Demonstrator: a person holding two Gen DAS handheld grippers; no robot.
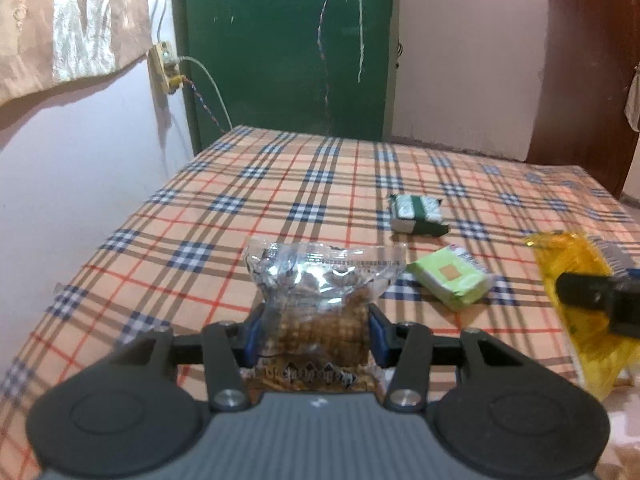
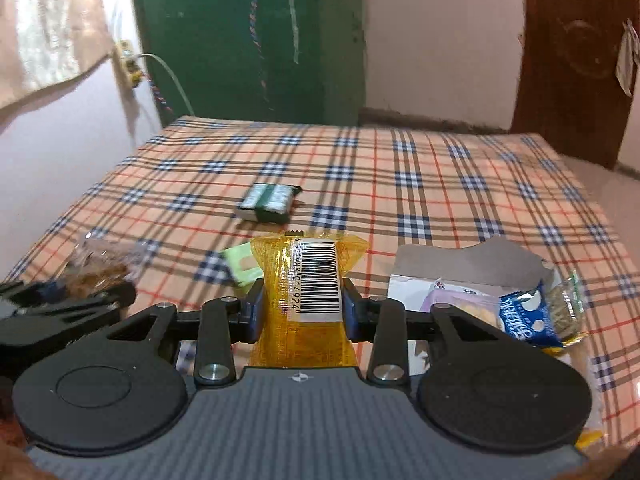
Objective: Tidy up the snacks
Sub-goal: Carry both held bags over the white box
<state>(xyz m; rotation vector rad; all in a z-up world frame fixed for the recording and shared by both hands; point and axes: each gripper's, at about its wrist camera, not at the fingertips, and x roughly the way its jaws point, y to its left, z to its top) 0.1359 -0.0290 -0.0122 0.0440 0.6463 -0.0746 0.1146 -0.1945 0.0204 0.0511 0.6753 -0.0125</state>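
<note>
My left gripper [image 1: 314, 332] is shut on a clear bag of brown snacks [image 1: 320, 276], its blue pads pressing on both sides and holding it above the plaid sheet [image 1: 240, 200]. My right gripper [image 2: 302, 312] is shut on a yellow packet with a barcode label [image 2: 280, 264], also held off the sheet. In the left wrist view the yellow packet [image 1: 576, 280] shows at the right edge. The right wrist view has the clear bag [image 2: 100, 268] blurred at its left edge. A light green packet [image 1: 448, 276] and a green-and-white packet [image 1: 418, 214] lie on the sheet between and beyond the two.
A pile of packets lies at the right: a blue one [image 2: 524, 316], a purple one [image 2: 456, 300] and a silver one [image 2: 460, 264]. A green cabinet [image 1: 280, 40] stands past the far edge, a wall with a socket [image 1: 166, 64] to the left, and a brown door [image 2: 572, 60] to the right.
</note>
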